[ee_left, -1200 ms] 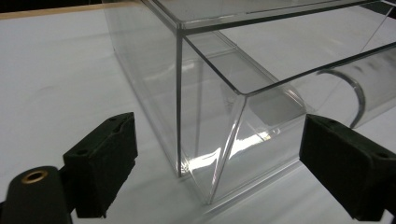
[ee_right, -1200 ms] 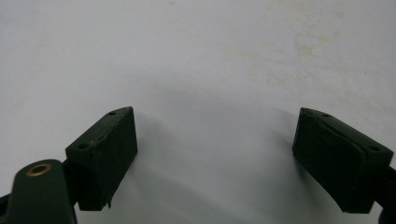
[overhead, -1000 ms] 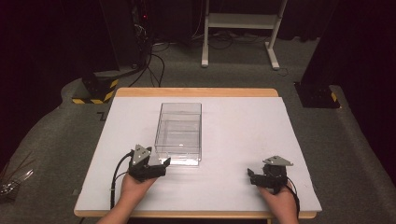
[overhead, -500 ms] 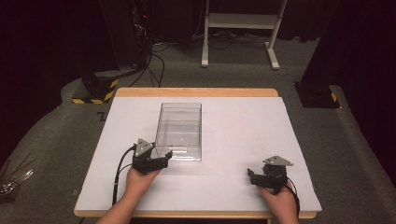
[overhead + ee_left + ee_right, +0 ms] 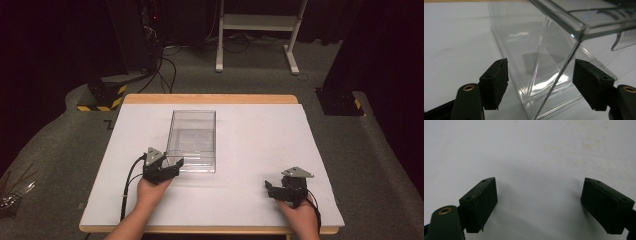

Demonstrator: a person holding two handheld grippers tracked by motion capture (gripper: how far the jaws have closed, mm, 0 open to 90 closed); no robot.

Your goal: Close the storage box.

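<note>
A clear plastic box stands open-topped on the white table top, left of centre. My left gripper is at the box's near left corner. In the left gripper view the box has that corner edge between the two pads, and a gap shows on each side. The left gripper is open; its jaws have just been closing around the corner. My right gripper rests near the front right of the table. The right gripper is open over bare white surface with nothing between its pads.
The table has a wooden rim at the back. Beyond it stand a white frame, dark cabinets with cables, and yellow-black striped feet on the grey floor. A cable trails from the left gripper.
My left gripper has edged forward to the box's near left corner, and its jaws look narrower. The right gripper and the box have stayed where they were.
</note>
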